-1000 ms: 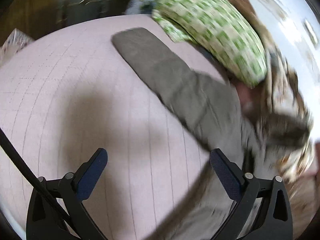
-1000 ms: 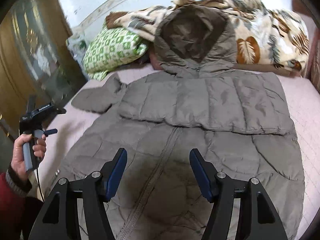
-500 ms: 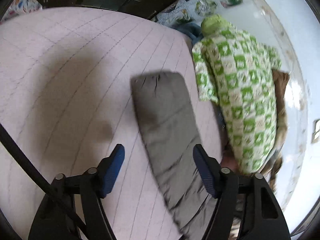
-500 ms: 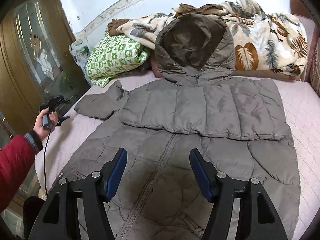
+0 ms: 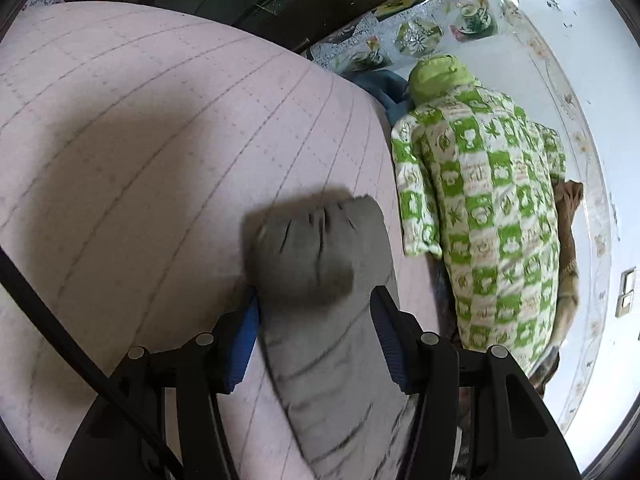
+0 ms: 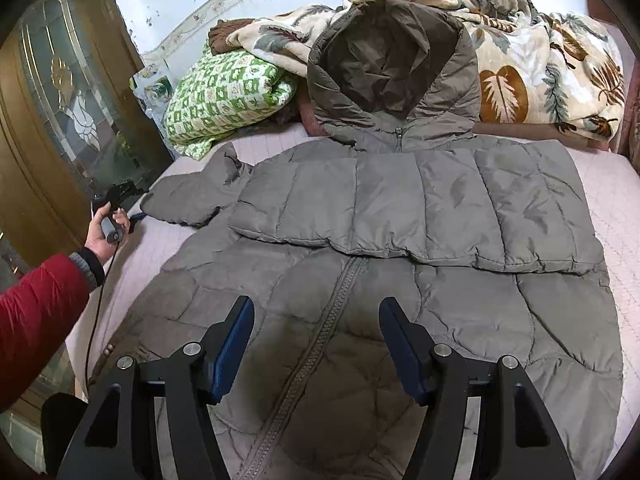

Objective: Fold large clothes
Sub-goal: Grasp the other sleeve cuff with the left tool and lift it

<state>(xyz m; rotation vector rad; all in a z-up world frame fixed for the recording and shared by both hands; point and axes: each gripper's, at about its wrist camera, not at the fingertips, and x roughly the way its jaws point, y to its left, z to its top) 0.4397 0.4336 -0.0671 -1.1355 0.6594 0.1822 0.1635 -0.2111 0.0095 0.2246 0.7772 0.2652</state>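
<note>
Jacket [image 6: 400, 248] lies hood toward blanket [image 6: 540, 60]; left gripper [image 5: 316, 340] straddles sleeve [image 5: 320, 280] lengthwise (jaws wide), right gripper [image 6: 316, 344] wide

red sleeve [image 6: 38, 300], seemingly grey cuff [image 6: 89, 261], black grippers.

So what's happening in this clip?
A person is folding a grey hooded jacket spread on a bed. One sleeve already lies folded across the chest. The left gripper is at the other sleeve's cuff, jaws open on either side of it, not yet closed. The right gripper hovers open above the zipper.
</note>
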